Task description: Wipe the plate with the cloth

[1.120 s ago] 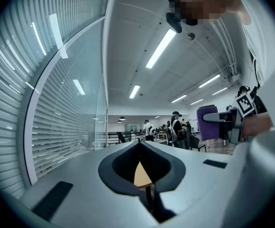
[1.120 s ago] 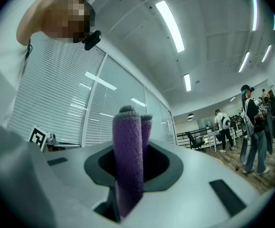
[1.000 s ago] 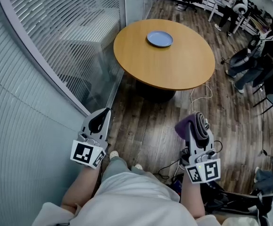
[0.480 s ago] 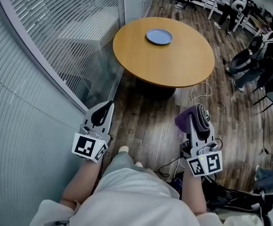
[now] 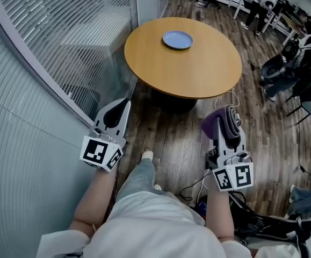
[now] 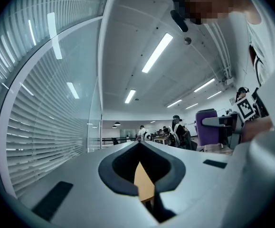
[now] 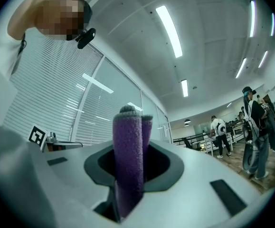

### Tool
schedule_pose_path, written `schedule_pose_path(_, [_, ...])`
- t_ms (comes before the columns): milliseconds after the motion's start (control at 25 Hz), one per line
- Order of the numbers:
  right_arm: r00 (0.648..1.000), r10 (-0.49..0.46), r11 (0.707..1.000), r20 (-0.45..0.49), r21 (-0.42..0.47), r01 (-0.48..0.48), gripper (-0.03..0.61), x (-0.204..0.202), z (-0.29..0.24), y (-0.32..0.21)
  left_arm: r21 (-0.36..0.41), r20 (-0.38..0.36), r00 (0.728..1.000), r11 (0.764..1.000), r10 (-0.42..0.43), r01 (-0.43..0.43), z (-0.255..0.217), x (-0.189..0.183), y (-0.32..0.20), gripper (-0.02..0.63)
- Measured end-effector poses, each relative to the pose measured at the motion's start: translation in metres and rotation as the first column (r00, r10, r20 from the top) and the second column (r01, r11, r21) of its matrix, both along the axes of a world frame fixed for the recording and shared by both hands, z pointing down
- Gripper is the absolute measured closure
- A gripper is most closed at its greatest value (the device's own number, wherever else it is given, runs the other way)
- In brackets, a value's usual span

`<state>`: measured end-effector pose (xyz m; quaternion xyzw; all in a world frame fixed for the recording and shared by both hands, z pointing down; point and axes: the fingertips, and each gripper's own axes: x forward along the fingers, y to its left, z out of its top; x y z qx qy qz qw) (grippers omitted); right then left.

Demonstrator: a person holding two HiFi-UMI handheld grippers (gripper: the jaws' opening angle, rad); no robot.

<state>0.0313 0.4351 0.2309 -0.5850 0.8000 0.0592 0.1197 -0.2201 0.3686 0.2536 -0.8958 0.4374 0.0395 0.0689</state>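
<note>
A blue plate (image 5: 177, 39) lies on the far part of a round wooden table (image 5: 198, 69) ahead of me in the head view. My right gripper (image 5: 226, 120) is shut on a folded purple cloth (image 5: 216, 123), which stands up between the jaws (image 7: 130, 156) in the right gripper view. My left gripper (image 5: 118, 109) is shut and holds nothing; only a sliver of the table edge (image 6: 143, 182) shows through its jaws. Both grippers hang over the wood floor, well short of the table.
A curved glass wall with blinds (image 5: 53, 42) runs close on my left. Cables (image 5: 225, 104) trail on the floor beside the table base. People and office chairs (image 5: 292, 58) fill the right side of the room.
Both grippers have moved forward toward the table, which now sits a little nearer in the head view. The cloth stays gripped on the right.
</note>
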Motion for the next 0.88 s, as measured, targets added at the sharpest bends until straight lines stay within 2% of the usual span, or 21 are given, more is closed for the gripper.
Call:
schedule_pose_path(280, [0.999, 0.032, 0.999, -0.003, 0.008, -0.032, 0.477, 0.009, 0.0, -0.015, 0.011, -0.015, 1.0, 1.0, 0.021, -0.021, 0.002, 0.01, -0.026, 0.612])
schedule_pose_path(880, [0.997, 0.074, 0.997, -0.01, 0.002, -0.074, 0.477, 0.017, -0.001, -0.081, -0.034, -0.033, 0.999, 0.999, 0.029, -0.03, 0.015, 0.019, -0.114, 0.612])
